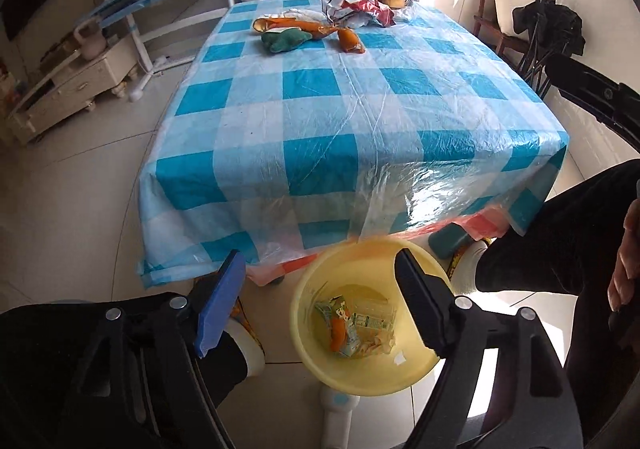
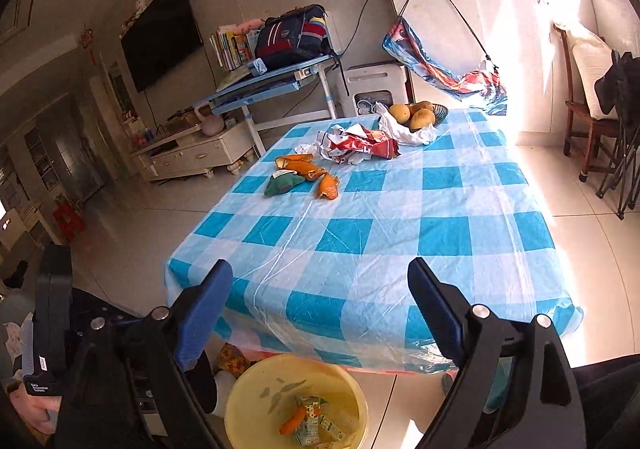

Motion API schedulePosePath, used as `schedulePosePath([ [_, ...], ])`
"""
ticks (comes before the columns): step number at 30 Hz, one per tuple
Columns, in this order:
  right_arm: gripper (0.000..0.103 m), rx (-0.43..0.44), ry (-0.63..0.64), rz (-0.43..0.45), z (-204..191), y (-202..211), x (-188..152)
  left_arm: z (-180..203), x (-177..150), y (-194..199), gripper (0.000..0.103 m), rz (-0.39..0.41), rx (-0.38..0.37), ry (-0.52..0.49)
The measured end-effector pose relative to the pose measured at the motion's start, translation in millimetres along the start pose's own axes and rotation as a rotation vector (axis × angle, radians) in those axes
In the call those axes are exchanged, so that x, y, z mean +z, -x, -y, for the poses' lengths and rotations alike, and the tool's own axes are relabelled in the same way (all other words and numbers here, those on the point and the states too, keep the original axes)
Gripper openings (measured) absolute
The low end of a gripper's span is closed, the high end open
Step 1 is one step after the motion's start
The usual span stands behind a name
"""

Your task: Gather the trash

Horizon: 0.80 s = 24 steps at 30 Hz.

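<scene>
The left gripper (image 1: 320,301) is held above the yellow bin (image 1: 360,377), tilted steeply downward, with its jaws spread wide and nothing between them; the bin's mouth is seen straight through the gap. The right gripper (image 2: 320,313) is angled less steeply, aimed across the near edge of the table (image 2: 400,249), and its jaws likewise stand wide apart and empty. In the right wrist view the left gripper's body is seen at the lower left, gripped from below by a hand (image 2: 36,413). In the left wrist view a hand (image 1: 628,261) is visible at the right edge, beside dark-clad legs.

The bin stands on the tiled floor just in front of the table's near edge. Inside it lie crumpled cartons (image 2: 316,425) and a piece of orange peel (image 2: 292,421). On the checked tablecloth, well away from both grippers, more trash is left at the far end: orange peels (image 2: 308,171), a green wrapper (image 2: 282,185) touching them, and a crumpled red-and-white wrapper (image 2: 360,145) beyond. A bowl of fruit (image 2: 416,115) sits at the far edge.
</scene>
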State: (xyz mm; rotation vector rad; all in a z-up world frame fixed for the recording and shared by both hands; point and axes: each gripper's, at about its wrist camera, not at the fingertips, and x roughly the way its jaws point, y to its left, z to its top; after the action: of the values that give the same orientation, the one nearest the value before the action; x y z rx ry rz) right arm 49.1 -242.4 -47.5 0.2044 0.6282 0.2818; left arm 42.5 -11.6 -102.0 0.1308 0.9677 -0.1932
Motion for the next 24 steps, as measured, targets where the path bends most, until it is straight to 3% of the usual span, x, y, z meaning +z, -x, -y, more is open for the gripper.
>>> schedulePosePath([
  [3, 0.088, -0.027, 0.027, 0.002, -2.0, 2.1, -2.5, -5.3, 11.8, 13.8, 0.086, 0.099, 0.064, 0.032],
  [10, 0.091, -0.064, 0.022, -0.009, 5.6, -1.7, -6.5, -16.0, 21.5, 29.7, 0.094, 0.209, 0.129, 0.101],
  [24, 0.092, -0.076, 0.005, -0.023, 8.5, -2.4, -8.2, -45.3, 18.1, 25.4, 0.096, 0.196, 0.101, 0.257],
])
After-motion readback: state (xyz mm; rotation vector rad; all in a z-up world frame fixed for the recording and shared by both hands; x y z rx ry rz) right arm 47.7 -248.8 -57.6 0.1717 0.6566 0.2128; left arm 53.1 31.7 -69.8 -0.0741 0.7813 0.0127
